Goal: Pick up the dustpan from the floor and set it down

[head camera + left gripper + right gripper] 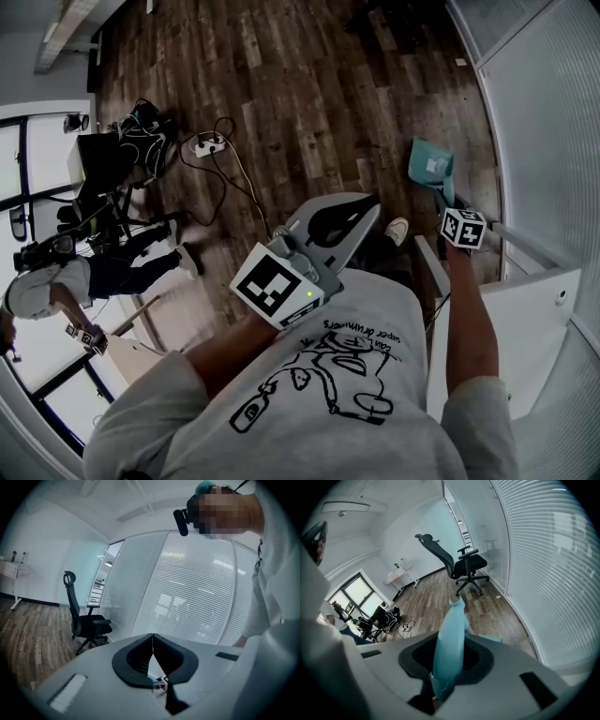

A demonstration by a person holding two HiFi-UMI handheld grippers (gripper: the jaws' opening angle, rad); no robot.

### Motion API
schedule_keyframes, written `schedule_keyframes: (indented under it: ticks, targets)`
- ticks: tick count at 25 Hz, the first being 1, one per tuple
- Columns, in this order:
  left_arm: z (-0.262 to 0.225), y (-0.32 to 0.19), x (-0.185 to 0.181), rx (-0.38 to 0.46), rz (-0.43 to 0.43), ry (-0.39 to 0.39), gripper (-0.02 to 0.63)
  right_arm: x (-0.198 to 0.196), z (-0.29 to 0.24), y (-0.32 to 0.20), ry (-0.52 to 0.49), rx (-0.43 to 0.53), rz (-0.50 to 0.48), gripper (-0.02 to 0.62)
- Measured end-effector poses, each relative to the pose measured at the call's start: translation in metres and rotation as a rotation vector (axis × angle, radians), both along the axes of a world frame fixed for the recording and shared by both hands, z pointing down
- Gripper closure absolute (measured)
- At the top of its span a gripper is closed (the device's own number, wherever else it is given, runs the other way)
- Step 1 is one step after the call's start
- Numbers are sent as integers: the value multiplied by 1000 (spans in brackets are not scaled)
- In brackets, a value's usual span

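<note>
In the right gripper view the long teal handle of the dustpan [450, 641] runs up between the jaws of my right gripper [449, 663], which is shut on it. The pan's teal edge [491, 640] shows just past the jaws. The head view has the dustpan [431, 167] hanging over the wood floor beside the glass wall, beyond my right gripper [448, 199] and its marker cube. My left gripper [364, 202] is held in front of the person's chest, away from the dustpan. Its jaws [152, 638] are shut, tips touching, with nothing between them.
A glass wall with blinds [553, 112] curves along the right. Close under the right arm stands a white cabinet [525, 309]. A black office chair [461, 566] is farther down the wall. At far left are a power strip with cables [208, 145] and a seated person [56, 281].
</note>
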State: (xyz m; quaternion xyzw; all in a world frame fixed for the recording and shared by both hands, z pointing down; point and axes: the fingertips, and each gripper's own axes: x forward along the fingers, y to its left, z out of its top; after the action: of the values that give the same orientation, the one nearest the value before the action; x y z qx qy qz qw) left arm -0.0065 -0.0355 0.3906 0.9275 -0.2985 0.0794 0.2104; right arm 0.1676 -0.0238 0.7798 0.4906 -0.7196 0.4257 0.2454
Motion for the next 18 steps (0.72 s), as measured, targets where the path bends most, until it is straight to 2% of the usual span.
schedule_keyframes:
  ticks: [18]
  targets:
    - [-1, 10, 1, 1, 12, -5, 604, -12, 33, 65, 3, -142, 17, 534]
